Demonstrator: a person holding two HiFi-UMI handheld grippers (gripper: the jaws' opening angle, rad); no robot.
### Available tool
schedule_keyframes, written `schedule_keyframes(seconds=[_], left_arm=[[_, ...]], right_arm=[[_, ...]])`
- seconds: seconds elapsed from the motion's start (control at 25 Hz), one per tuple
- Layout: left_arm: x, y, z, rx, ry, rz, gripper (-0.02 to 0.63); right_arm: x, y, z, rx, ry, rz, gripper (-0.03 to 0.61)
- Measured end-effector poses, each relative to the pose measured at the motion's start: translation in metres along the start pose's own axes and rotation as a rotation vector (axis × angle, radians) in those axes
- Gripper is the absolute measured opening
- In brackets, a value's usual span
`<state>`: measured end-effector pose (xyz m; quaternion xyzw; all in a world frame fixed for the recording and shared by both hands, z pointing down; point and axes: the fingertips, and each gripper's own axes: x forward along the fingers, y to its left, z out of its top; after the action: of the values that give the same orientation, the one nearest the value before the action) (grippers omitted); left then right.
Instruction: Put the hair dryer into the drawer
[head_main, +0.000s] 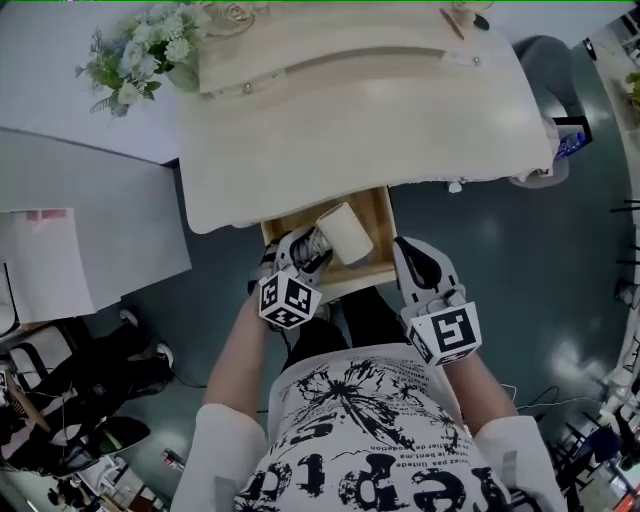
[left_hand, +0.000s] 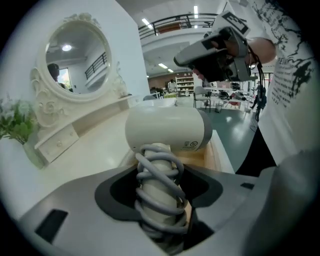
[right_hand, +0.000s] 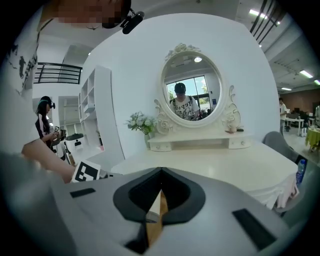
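Note:
A cream hair dryer (head_main: 345, 233) with its grey cord wound round the handle hangs over the open wooden drawer (head_main: 381, 213) under the dressing table. My left gripper (head_main: 310, 248) is shut on the cord-wrapped handle. In the left gripper view the hair dryer's barrel (left_hand: 167, 127) lies crosswise just past the left gripper (left_hand: 160, 197), with the drawer's wood (left_hand: 212, 156) behind it. My right gripper (head_main: 408, 250) hovers just right of the drawer's front corner, apart from the dryer. In its own view the right gripper (right_hand: 160, 192) is shut, and a sliver of drawer wood shows behind the jaws.
The cream dressing table (head_main: 350, 130) carries an oval mirror (right_hand: 192, 90), a small shelf with drawers (head_main: 340, 65) and a vase of flowers (head_main: 140, 55). A white cabinet (head_main: 80, 220) stands at the left and a grey chair (head_main: 545, 55) at the right. The person's legs are below the drawer.

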<state>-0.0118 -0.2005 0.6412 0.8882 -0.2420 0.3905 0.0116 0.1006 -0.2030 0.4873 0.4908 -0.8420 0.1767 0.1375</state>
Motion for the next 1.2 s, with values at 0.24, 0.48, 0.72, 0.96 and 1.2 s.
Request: schedule_keyframes(seconds=[0.24, 0.48, 0.72, 0.96, 1.2], left_arm=[[0.048, -0.008, -0.033, 0.115, 0.143, -0.109, 0.256], [0.076, -0.023, -0.049, 0.157, 0.239, -0.199, 0.256], [0.095, -0.037, -0.064, 0.212, 0.313, -0.273, 0.256], [0.107, -0.044, -0.064, 0.22, 0.315, -0.306, 0.256], [0.117, -0.05, -0.068, 0.221, 0.299, -0.263, 0.256]], right_arm=[[0.011, -0.013, -0.012, 0.028, 0.025, 0.005, 0.009], [0.017, -0.028, -0.019, 0.103, 0.052, 0.011, 0.009], [0.028, -0.03, -0.025, 0.1, 0.073, 0.05, 0.009], [0.037, -0.028, -0.025, 0.115, 0.078, 0.066, 0.009], [0.036, -0.027, -0.032, 0.119, 0.082, 0.081, 0.009]])
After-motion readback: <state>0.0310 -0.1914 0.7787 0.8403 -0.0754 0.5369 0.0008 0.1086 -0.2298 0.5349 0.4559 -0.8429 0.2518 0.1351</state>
